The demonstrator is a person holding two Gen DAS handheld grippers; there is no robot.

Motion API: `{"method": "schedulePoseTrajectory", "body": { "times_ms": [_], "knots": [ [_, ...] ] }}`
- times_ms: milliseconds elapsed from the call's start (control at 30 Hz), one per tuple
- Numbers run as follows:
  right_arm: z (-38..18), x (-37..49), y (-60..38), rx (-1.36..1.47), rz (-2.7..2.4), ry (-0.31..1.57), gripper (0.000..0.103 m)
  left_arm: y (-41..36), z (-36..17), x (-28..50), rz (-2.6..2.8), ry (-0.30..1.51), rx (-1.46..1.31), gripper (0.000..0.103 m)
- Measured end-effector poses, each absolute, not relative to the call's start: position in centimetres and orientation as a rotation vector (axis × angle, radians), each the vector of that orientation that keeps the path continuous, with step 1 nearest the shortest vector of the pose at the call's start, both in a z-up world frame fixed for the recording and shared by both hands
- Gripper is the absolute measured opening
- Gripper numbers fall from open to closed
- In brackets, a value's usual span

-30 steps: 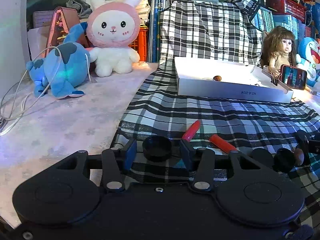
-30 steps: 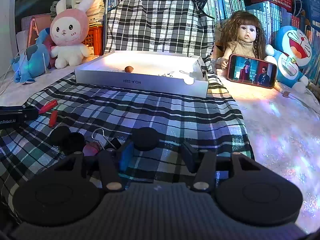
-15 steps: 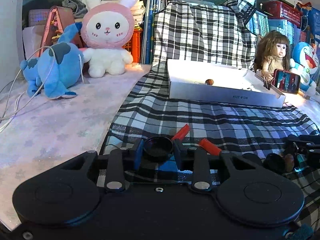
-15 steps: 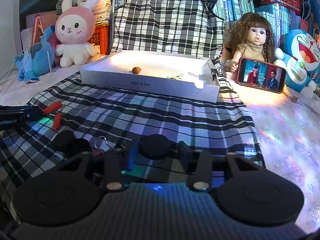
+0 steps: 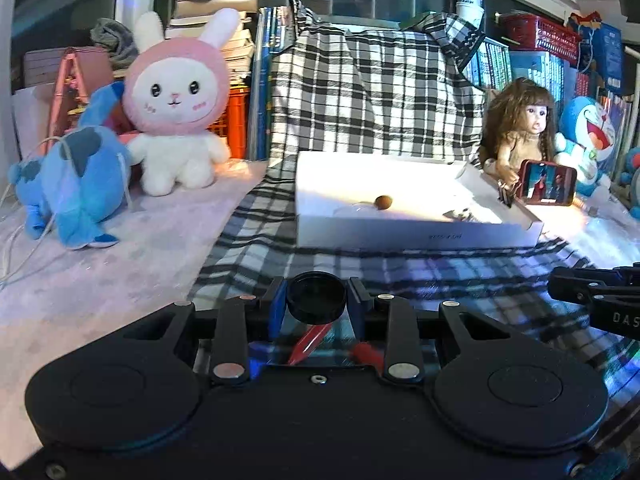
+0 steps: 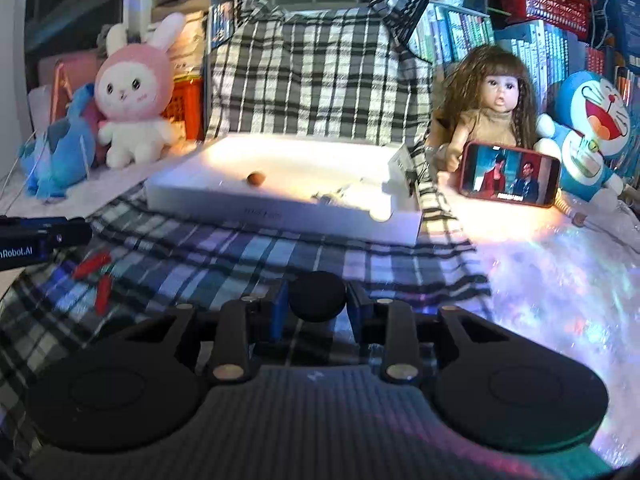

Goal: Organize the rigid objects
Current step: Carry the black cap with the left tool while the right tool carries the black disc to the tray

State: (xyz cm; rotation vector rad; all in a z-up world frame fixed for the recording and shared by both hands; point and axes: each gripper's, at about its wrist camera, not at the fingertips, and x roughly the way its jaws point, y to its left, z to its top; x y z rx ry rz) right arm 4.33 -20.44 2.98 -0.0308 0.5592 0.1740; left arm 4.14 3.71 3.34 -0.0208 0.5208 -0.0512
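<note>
Each gripper, left (image 5: pixel 317 304) and right (image 6: pixel 317 304), pinches a black cap (image 5: pixel 316 296) (image 6: pixel 318 296) above the cloth (image 6: pixel 240 252), short of the white box (image 6: pixel 280 208), while red pieces (image 6: pixel 94 266) remain outside.

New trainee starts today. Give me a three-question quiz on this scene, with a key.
1. True or false: each gripper is shut on a black cap.
2. What already lies in the white box? A) a small brown ball B) a red clip C) the phone
3. What does the doll have in front of it?

Key:
1. True: the left gripper is shut on the left cap, and the right gripper on the right cap.
2. A, the brown ball.
3. A phone with its screen lit.
</note>
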Motion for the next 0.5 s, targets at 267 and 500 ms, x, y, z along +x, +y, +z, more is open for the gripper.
{"method": "schedulePoseTrajectory", "body": {
  "times_ms": [267, 500],
  "knots": [
    [4.3, 7.0, -21.2, 0.023, 0.162, 0.553, 0.038, 2.2, 4.7, 7.0, -0.119, 0.526, -0.048, 0.031],
    [5.0, 10.9, -22.1, 0.087, 0.167, 0.623, 0.037, 1.5, 5.8, 11.1, -0.163, 0.549, -0.073, 0.031]
  ]
}}
